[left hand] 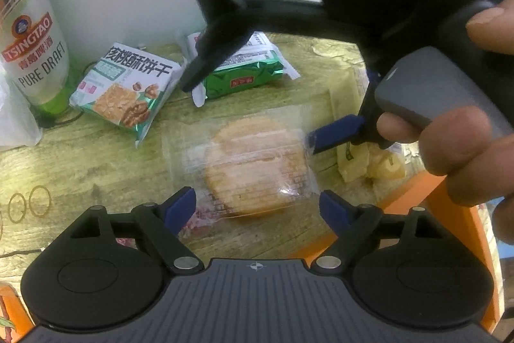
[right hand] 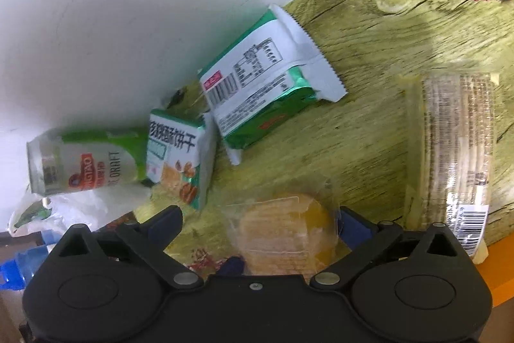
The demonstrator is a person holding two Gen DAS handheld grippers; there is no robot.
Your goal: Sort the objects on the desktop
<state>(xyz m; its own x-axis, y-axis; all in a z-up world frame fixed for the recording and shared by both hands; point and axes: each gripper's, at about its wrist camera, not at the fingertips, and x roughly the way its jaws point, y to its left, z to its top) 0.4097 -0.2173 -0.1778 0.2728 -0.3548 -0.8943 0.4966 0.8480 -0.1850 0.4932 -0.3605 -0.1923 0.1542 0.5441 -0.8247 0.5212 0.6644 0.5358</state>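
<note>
Wood-print tabletop: beer can, biscuit packets, wrapped cake.

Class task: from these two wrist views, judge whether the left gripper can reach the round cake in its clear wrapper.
Probably yes: the left gripper stands open above the round cake in its clear wrapper, though the open right gripper crowds in from above.

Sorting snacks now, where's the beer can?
The beer can stands at the far left of the left wrist view, against the wall, beside the walnut biscuit packet.
</note>
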